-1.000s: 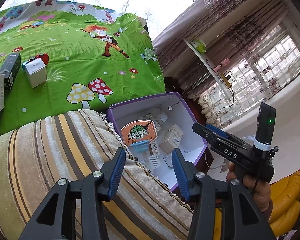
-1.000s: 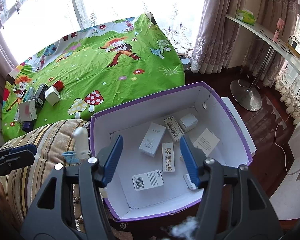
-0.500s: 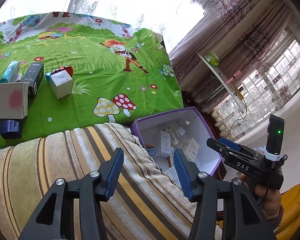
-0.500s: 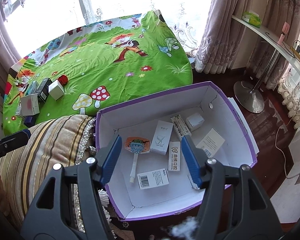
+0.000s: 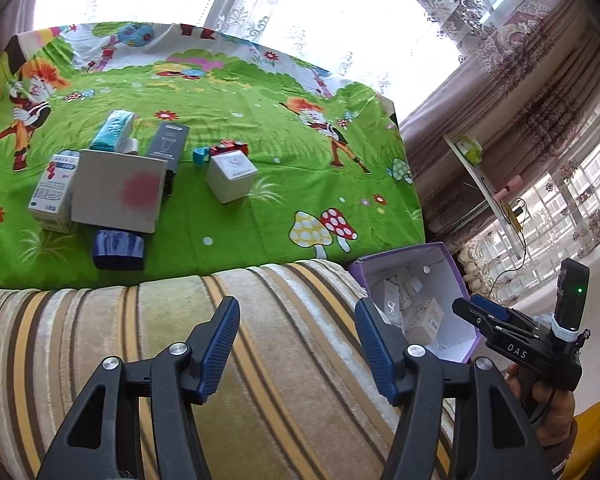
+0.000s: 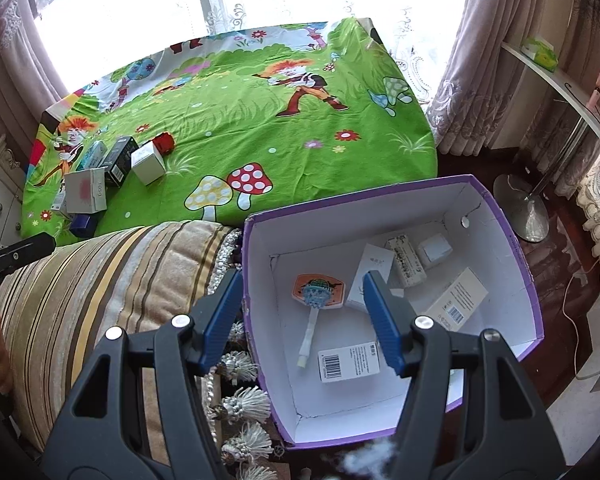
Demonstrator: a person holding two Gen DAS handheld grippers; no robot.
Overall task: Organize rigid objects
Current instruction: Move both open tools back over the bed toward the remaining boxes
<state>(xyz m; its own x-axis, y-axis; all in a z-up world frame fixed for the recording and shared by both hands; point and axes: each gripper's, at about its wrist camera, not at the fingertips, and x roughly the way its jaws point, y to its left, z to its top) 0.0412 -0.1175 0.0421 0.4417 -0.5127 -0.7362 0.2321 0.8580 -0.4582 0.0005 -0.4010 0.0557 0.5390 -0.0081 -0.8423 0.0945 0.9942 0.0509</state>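
1. The left gripper has just been opening its jaws further with nothing between them; it is swinging off the purple box toward the packages at 10 o'clock, so another pickup looks next.
2. The right gripper is hanging half-open and empty over the box.
3. The toy basketball hoop is now lying inside; its long axis is running 12 to 6, handle toward 6.
4. The white cube box is waiting on the green cloth.

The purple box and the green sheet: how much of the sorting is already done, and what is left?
Done: the purple box already holds several small cartons and a toy basketball hoop.
In hand: nothing. The left gripper, whose jaws have just been opening, and the right gripper are both empty.
Left: a cluster of boxes on the green sheet, including the white cube box.
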